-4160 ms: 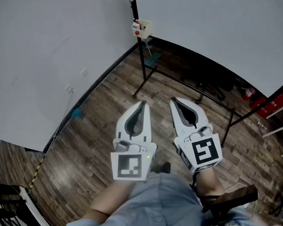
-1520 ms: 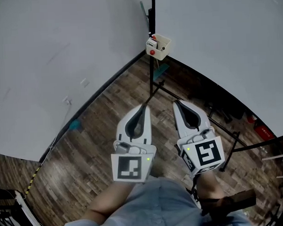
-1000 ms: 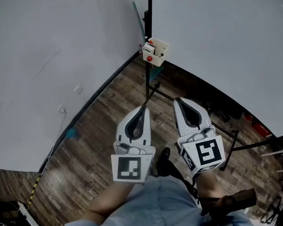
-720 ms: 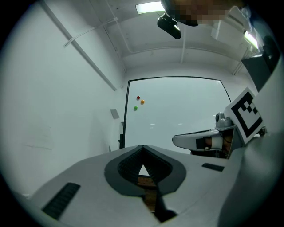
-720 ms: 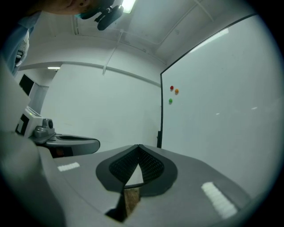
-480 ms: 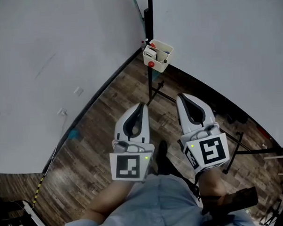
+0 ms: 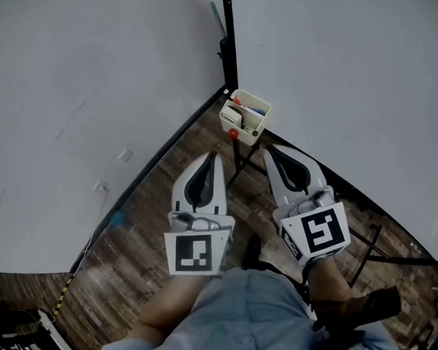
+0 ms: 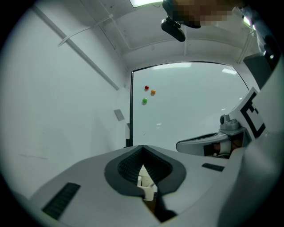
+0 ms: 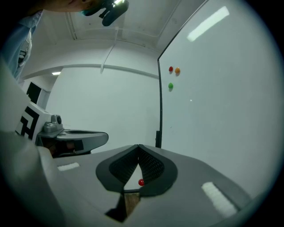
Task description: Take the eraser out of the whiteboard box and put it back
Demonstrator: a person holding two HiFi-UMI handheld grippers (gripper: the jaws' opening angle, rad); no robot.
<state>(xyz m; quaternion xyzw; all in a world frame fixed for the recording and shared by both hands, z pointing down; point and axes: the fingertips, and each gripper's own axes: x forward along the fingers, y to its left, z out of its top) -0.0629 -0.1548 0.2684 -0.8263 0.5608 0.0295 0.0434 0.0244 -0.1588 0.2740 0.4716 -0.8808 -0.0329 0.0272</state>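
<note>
two hand-held grippers side by side above a wooden floor [image 7: 128, 247]: the left hand-held gripper [image 7: 212, 156] and the right hand-held gripper [image 7: 267, 151] both have their jaws pressed together, with nothing between them. just ahead of their tips, a cream whiteboard box [image 7: 257, 127] hangs at the whiteboard's [image 7: 344, 63] edge, with the eraser [image 7: 234, 118] standing inside it.

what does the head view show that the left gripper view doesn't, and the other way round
Only the head view: the person's shirt and the open top of the whiteboard box. Only the left gripper view: three small magnets high on the whiteboard, and a ceiling light. Both: the whiteboard, a bit of the whiteboard box, and the right gripper, shut.
</note>
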